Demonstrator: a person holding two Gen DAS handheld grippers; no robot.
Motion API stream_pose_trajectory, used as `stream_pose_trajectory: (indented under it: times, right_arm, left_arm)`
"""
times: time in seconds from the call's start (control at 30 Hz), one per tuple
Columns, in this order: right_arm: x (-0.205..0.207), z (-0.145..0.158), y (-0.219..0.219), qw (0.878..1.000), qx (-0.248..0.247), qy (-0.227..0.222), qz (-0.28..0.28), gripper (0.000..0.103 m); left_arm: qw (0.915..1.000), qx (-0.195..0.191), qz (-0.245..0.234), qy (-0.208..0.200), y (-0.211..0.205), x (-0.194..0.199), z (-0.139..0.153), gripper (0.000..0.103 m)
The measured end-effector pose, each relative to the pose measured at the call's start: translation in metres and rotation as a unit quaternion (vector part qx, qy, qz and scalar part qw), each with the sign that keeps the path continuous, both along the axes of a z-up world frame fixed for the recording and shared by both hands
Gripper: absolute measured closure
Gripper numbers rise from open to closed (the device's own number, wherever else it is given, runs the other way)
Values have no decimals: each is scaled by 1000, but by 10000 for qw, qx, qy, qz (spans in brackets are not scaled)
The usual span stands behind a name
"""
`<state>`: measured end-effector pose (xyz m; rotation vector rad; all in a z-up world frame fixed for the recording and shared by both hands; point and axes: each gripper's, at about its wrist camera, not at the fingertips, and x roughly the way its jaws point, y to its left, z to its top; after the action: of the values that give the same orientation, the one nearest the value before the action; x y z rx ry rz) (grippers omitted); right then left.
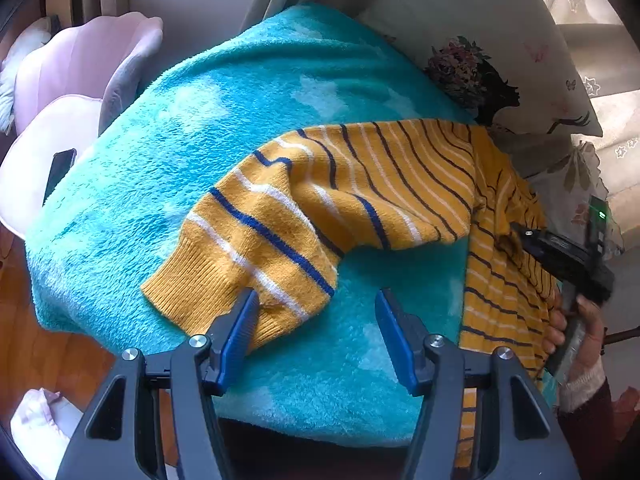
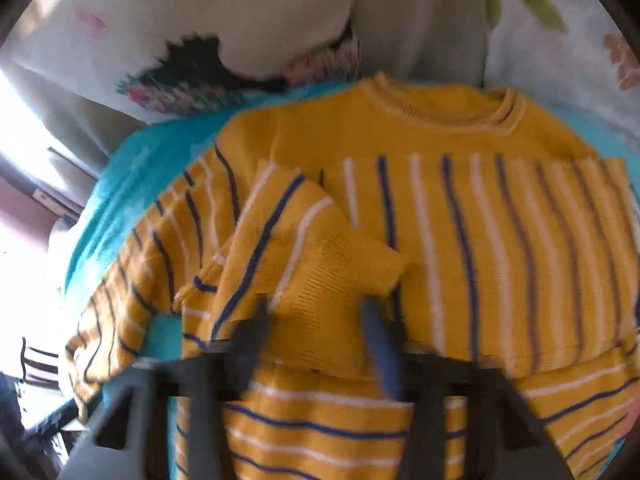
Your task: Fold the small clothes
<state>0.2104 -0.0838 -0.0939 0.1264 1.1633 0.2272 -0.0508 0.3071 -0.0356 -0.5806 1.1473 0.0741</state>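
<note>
- Starting at the far left of the left wrist view, I see a pink chair (image 1: 76, 76) beside the work surface, with a dark phone (image 1: 60, 170) lying at the edge of the teal fleece blanket (image 1: 224, 112).
- The blanket is spread as a soft bed for folding; the yellow striped sweater (image 1: 360, 176) lies on it, one sleeve (image 1: 256, 248) stretched out flat toward me, ribbed cuff (image 1: 188, 292) nearest.
- My left gripper (image 1: 318, 332) hovers over that cuff with its blue pads apart; one pad just overlaps the cuff's edge, and nothing is pinched. I judge it is waiting there to take this sleeve next.
- Moving right, a patterned cushion (image 1: 500, 52) props up behind the sweater.
- At the right edge, the person's hand (image 1: 576, 332) holds the other tool over the sweater's body.
- In the right wrist view, blurred by motion, the right gripper (image 2: 316, 320) has its jaws narrowed around the other sleeve's cuff (image 2: 340, 276), which is doubled over the striped chest. Whether the pads truly press the knit I cannot tell.
- The collar (image 2: 440, 108) lies farthest from me, so I read this as the sleeve-in fold under way.
</note>
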Motion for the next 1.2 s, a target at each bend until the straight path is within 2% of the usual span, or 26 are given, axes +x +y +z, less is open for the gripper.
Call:
stream_pose_trajectory:
  times: [0.1, 0.2, 0.27, 0.37, 0.47, 0.57, 0.67, 0.73, 0.8, 0.93, 1.0, 1.03, 1.07, 1.1, 1.13, 1.17, 1.2]
  right_arm:
    - [2, 7, 29, 9994, 249, -107, 228, 88]
    - [8, 15, 83, 9951, 292, -245, 912, 87]
    - [7, 14, 120, 9883, 397, -180, 1460, 87]
    - [-10, 16, 145, 9810, 413, -232, 1883, 86]
    - [-21, 23, 120, 9848, 460, -398, 1626, 72]
    - [-25, 24, 47, 9956, 446, -378, 730, 70]
    - [-31, 21, -21, 9989, 321, -334, -57, 69]
    - [-35, 20, -55, 9983, 252, -333, -412, 68]
    - [-46, 18, -86, 9961, 156, -351, -792, 62]
    - [-64, 12, -115, 9924, 197, -354, -1158, 61]
    - [-75, 11, -124, 9910, 230, -337, -1275, 61]
    - [-80, 10, -127, 9905, 211, -335, -1319, 61]
    - [-84, 9, -130, 9901, 198, -331, -1346, 61]
    - [-88, 10, -135, 9897, 178, -321, -1387, 61]
    - [-90, 10, -138, 9893, 166, -315, -1414, 61]
    - [-92, 9, -141, 9889, 150, -307, -1445, 61]
    - [-94, 9, -143, 9888, 147, -303, -1455, 61]
  left_arm:
    - [10000, 83, 51, -17, 2, -6, 3, 44]
    - [9999, 49, 130, 18, 5, -11, 2, 44]
    - [9999, 55, 149, 42, 6, -13, 2, 44]
    - [9998, 173, 94, -6, 2, -14, 8, 44]
    - [9986, 423, -247, -187, -13, -6, 20, 44]
    - [9946, 489, -842, -363, -43, 15, 29, 44]
    - [9871, 333, -1478, -514, -83, 43, 33, 44]
    - [9775, 322, -1983, -644, -118, 68, 34, 44]
    - [9656, 477, -2441, -752, -155, 93, 34, 44]
    - [9364, 1061, -3215, -924, -222, 142, 19, 44]
    - [9144, 1496, -3623, -1014, -251, 160, 7, 44]
    - [9017, 1725, -3823, -1047, -264, 166, 2, 44]
    - [8851, 2026, -4059, -1035, -278, 174, -8, 44]
    - [8733, 2205, -4225, -1010, -287, 178, -13, 44]
    - [8634, 2340, -4357, -997, -294, 181, -17, 48]
    - [8600, 2360, -4404, -1034, -296, 184, -17, 53]
    - [8671, 2221, -4336, -1037, -293, 189, -13, 70]
